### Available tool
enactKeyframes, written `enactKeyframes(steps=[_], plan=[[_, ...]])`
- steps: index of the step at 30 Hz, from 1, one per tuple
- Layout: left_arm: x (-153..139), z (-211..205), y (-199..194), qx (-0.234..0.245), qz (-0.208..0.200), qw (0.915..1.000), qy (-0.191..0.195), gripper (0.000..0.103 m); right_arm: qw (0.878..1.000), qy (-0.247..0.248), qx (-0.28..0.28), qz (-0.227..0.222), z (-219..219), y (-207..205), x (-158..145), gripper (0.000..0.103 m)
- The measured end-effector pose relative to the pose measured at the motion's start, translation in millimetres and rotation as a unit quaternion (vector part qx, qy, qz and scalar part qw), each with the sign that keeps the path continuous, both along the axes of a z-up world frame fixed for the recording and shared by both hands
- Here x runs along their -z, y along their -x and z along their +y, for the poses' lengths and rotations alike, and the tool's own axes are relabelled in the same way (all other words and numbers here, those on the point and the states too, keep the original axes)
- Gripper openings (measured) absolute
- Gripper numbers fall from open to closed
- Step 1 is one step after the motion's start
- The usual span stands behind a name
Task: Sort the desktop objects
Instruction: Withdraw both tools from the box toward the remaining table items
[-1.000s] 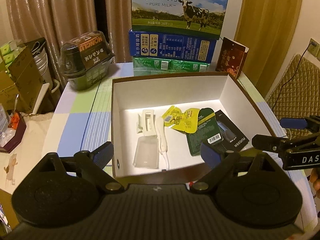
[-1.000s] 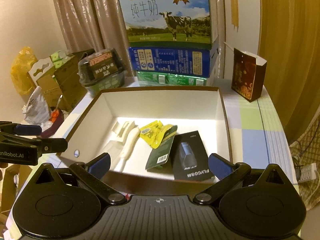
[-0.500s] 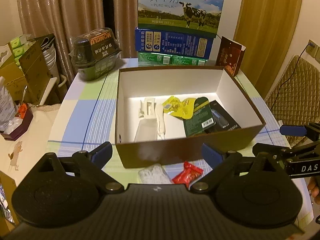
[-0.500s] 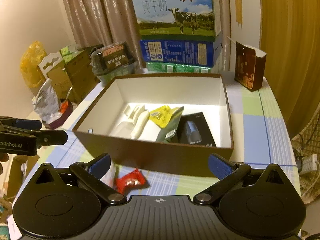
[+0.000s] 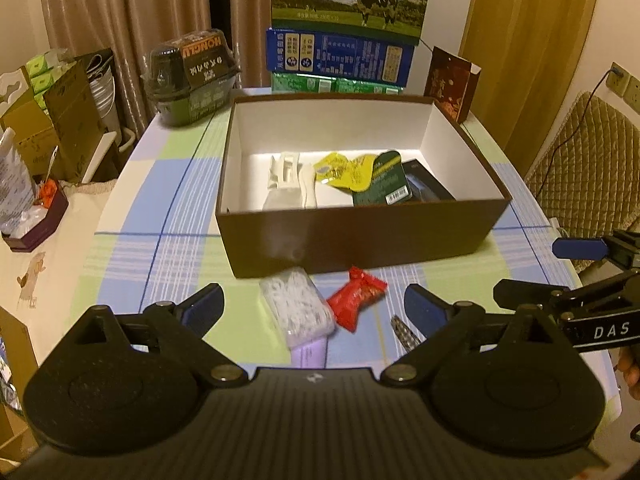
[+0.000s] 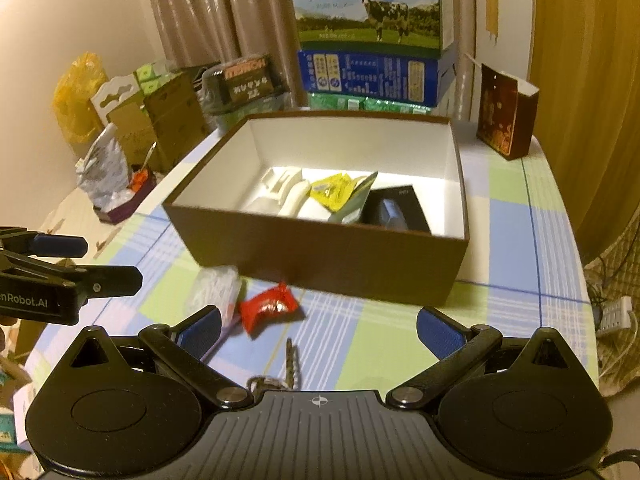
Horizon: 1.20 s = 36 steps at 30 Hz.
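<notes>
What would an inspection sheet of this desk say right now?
Surface: checked cloth covers the table.
Job's things: brown box holds white, yellow, green and black items; red candy, white packet and a metal piece lie in front of it.
Clutter: milk cartons, black bowl, dark red carton.
Grippers: left gripper and right gripper open, holding nothing.
Cables: cord to wall socket; power strip on floor.
Surroundings: curtains, cardboard boxes.
</notes>
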<state>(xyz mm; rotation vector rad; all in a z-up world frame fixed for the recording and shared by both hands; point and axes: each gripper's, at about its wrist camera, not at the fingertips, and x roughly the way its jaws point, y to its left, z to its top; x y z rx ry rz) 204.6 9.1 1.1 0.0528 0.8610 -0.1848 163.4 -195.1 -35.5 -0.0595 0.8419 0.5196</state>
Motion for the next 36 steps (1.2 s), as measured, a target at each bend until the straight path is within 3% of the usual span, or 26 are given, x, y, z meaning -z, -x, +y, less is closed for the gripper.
enactKeyframes(steps=[23,36], plan=[[44,2,42,-0.037,0.044,0.9982,-0.017,0.095,0.998,0.019,-0.029,0.046,1,28,39,0.101],[69,11,46,-0.028,0.075,0.9966,-0.019,0.095,0.996,0.017,-0.015,0.087,0,30,67,0.101]])
